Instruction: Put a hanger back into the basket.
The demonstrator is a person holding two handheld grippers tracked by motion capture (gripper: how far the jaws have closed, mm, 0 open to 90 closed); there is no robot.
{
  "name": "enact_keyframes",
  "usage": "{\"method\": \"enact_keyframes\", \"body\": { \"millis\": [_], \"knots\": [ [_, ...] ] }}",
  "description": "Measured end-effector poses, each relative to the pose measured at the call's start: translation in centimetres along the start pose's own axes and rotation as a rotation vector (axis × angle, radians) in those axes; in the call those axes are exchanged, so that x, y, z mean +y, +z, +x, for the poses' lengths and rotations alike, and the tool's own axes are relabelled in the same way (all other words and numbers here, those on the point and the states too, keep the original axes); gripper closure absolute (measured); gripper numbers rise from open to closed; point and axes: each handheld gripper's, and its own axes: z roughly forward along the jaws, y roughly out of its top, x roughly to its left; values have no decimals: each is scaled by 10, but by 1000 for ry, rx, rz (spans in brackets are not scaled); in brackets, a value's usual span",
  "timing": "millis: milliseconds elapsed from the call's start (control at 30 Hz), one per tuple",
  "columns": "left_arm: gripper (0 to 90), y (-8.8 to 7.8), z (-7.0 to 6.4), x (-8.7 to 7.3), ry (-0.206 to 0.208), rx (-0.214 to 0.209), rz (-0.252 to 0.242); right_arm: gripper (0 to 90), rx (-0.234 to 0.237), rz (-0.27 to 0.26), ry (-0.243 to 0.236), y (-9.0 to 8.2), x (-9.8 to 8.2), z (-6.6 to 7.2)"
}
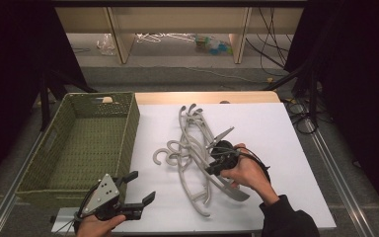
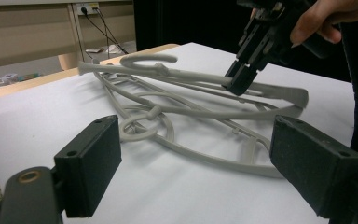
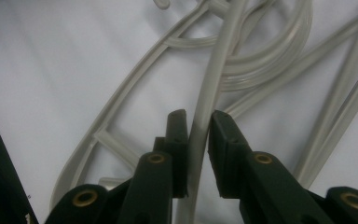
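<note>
Several grey plastic hangers [image 1: 192,143] lie tangled in a pile on the white table top [image 1: 269,128]. My right gripper [image 1: 211,170] reaches into the pile from the right, shut on the thin bar of one hanger [image 3: 214,79]. In the right gripper view the pads [image 3: 223,135] press that bar from both sides. The left gripper view shows this right gripper [image 2: 240,84] holding the top hanger [image 2: 279,93], whose arm hangs a little above the others. My left gripper [image 1: 142,186] hovers near the table's front left corner, open and empty, with the pile beyond its jaws [image 2: 191,154].
A green woven basket [image 1: 131,123] stands on the left, beside the table top, with nothing seen inside it. Behind the table are wooden shelf legs [image 1: 121,42], loose clutter and cables on the floor. Dark curtains close both sides.
</note>
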Motion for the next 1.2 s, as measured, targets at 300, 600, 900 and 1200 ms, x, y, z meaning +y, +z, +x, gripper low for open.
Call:
{"method": "enact_keyframes", "body": {
  "millis": [300,600,900,1200],
  "knots": [
    [163,-1,2,0,18,3,-1,831,5,6,-99,-15,-2,1],
    [166,8,-4,1,136,13,26,831,114,0,-191,-30,-18,4],
    [221,48,-4,10,214,31,101,831,162,-4,-216,-41,-36,1],
    [347,82,2,19,260,0,190,831,227,2,-277,-49,-44,10]
  ]
}}
